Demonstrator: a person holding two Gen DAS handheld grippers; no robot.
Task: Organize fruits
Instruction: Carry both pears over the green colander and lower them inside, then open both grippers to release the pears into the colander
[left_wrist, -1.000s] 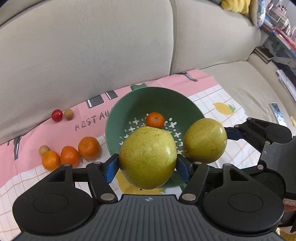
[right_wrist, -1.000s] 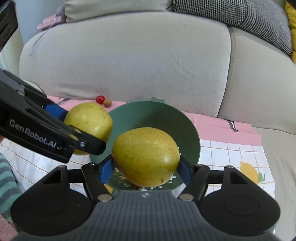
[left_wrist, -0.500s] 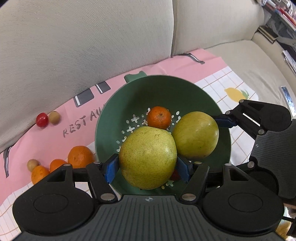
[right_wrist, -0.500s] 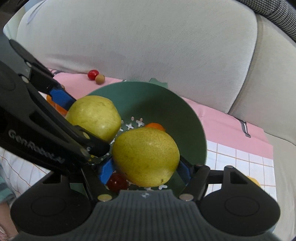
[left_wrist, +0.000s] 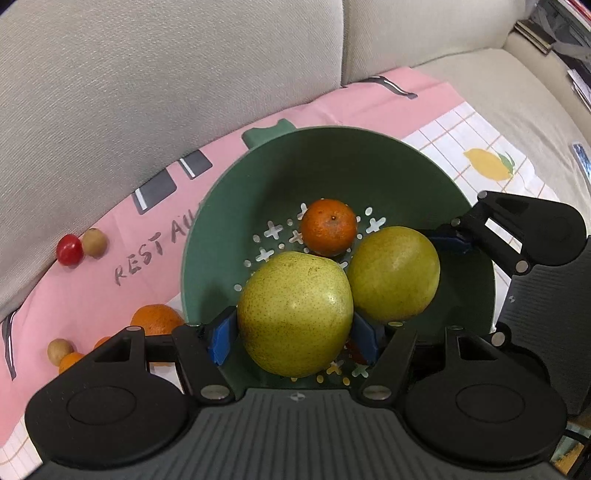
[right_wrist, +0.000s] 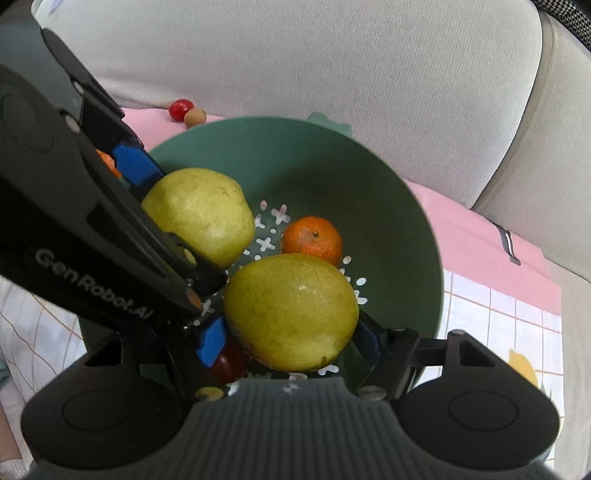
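Two pears, one per gripper: left gripper (left_wrist: 295, 332) fingers clamped on the near pear (left_wrist: 294, 314), right gripper (right_wrist: 288, 338) fingers clamped on the other pear (right_wrist: 291, 312), both low inside the green bowl (left_wrist: 332, 155) beside a tangerine (left_wrist: 328, 232). Advice: lower until each pear rests, release gently, one at a time, sparing the cherry tomato (right_wrist: 227, 363) below.

Both wrist views close above bowl (left_wrist: 332, 155)

Left tool (left_wrist: 295, 332) and right tool (right_wrist: 291, 332) both clamped, side by side.
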